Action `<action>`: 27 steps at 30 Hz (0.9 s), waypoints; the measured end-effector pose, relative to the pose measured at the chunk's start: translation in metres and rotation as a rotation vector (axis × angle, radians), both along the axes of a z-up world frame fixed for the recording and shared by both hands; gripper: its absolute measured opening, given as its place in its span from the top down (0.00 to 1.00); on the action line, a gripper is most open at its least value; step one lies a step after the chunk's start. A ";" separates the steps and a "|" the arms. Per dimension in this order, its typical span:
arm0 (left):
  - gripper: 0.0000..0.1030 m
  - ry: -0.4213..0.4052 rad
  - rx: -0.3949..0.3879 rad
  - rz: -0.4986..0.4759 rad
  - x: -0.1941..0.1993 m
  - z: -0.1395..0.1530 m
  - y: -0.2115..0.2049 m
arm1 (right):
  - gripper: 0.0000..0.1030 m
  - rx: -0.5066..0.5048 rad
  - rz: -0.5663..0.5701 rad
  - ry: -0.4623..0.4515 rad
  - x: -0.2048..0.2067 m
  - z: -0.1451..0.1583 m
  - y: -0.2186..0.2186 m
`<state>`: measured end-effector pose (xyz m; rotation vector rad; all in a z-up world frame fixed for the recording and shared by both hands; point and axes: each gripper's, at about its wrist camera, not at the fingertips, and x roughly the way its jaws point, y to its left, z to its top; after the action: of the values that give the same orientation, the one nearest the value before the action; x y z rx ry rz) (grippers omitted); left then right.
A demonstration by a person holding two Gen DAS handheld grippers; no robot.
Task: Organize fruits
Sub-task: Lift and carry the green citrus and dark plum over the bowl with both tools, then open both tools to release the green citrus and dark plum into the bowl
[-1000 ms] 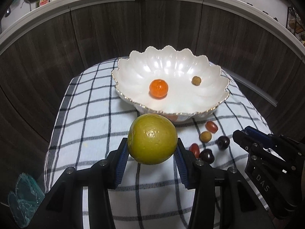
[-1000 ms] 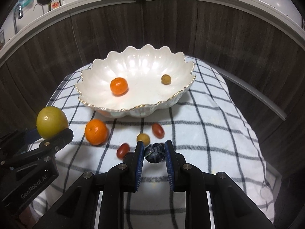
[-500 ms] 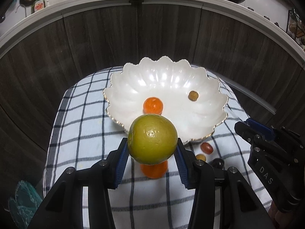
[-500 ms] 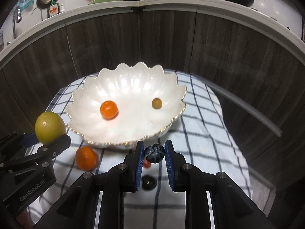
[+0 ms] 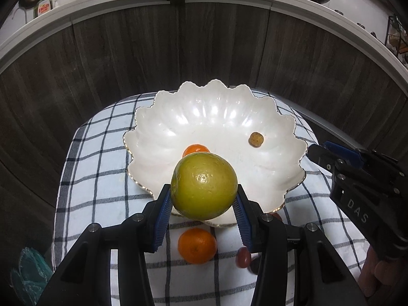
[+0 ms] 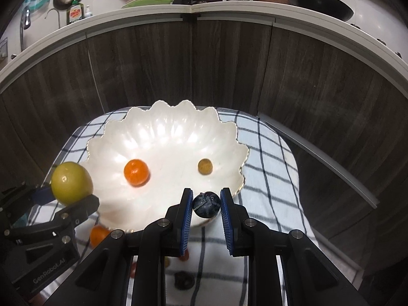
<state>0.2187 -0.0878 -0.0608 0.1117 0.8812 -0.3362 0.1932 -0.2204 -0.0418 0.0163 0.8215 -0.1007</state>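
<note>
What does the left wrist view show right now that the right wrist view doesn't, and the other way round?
Only the left wrist view shows the whole orange mandarin on the checked cloth, lying just outside the bowl's near rim.

Only the right wrist view shows the small dark blue-black fruit clamped in the right gripper, and a clear sight of the orange mandarin in the bowl.

Both show the white scalloped ceramic bowl, the small brownish-yellow fruit inside it, and the large yellow-green citrus clamped in the left gripper.

Right hand-held gripper (image 6: pixel 206 205) pinches a dark plum (image 6: pixel 206 204) (above the white bowl's (image 6: pixel 165 132) near rim).
</note>
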 end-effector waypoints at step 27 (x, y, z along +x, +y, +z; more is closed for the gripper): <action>0.54 0.093 0.035 -0.022 0.022 -0.029 -0.022 | 0.76 0.071 0.072 0.120 0.044 -0.025 -0.010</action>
<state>0.2404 -0.1095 -0.0894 0.1395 0.9786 -0.3489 0.2372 -0.2309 -0.0673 0.0478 0.9443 -0.0047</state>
